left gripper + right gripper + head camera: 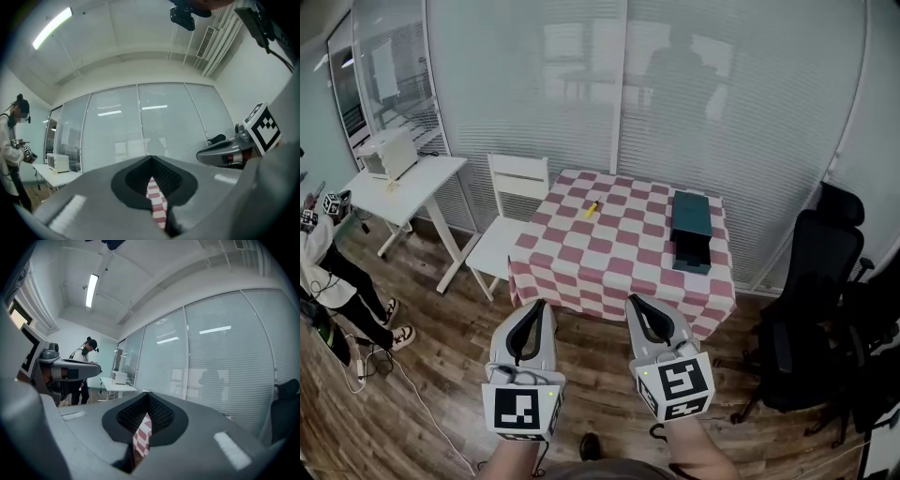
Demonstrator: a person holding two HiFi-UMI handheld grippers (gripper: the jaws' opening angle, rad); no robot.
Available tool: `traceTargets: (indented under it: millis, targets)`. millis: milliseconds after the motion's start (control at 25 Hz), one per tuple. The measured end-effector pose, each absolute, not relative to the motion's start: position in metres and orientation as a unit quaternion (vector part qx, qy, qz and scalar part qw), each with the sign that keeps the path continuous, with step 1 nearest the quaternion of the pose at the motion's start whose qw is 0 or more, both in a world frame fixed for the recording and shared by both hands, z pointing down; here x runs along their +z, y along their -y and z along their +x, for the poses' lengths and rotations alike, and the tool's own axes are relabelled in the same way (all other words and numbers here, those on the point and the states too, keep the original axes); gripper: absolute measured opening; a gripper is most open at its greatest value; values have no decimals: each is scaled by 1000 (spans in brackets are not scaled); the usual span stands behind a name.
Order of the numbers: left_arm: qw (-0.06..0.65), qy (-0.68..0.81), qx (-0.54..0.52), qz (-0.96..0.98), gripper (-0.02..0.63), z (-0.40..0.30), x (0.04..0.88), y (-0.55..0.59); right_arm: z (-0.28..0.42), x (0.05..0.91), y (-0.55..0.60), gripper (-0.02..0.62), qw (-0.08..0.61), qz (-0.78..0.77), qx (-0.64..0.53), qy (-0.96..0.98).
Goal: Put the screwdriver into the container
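Through each gripper's own camera I can see very little of the table. The grey jaw bodies fill the lower half, and only a thin strip of the red-and-white checked cloth (159, 206) shows through the slit below the tips. Neither the screwdriver nor the container can be made out in those two views. In the head view both forearms are cut off by the bottom edge. A person (323, 267) far off to the left gripper's left is half lost at the side of the frame.

The left gripper (540, 304) and the right gripper (633, 300) are held side by side, low and well short of the table (609, 274). Both point forward at it, with their marker cubes nearest the holder. On each, the jaws are pressed together at the tips with nothing between them.

The screwdriver (592, 208), a small yellow thing, lies on the cloth far ahead of both grippers, roughly on a line running out between them. It is too small for me to tell handle from blade. The container (691, 214), dark teal, sits on the same cloth ahead and to the right of the right gripper, well apart from the screwdriver. Its near part looks drawn out toward the grippers, but I cannot tell whether it is open. A white chair (502, 246) stands ahead of the left gripper, beside the table. A black office chair (820, 253) stands off to the right gripper's right.
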State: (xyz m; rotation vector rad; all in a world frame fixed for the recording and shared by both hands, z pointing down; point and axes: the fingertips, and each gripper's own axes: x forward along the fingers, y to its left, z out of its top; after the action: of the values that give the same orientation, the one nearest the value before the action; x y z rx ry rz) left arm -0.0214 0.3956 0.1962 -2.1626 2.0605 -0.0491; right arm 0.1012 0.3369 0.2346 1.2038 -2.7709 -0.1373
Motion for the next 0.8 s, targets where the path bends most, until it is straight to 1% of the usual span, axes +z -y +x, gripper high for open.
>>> traceTargets:
  millis: [200,440,800]
  targets:
    - [90,-679,-8,-729,1,-41,190,-366,78,229,-309,25,53,400,-52,914]
    - [72,-672,-15,-737,1,-47,204,-331,74,238,-279,25,65,412,-48,908]
    - [45,-664,-45,-745,1,-44,241,-259,78,277,-209,25,79,421,-13,904]
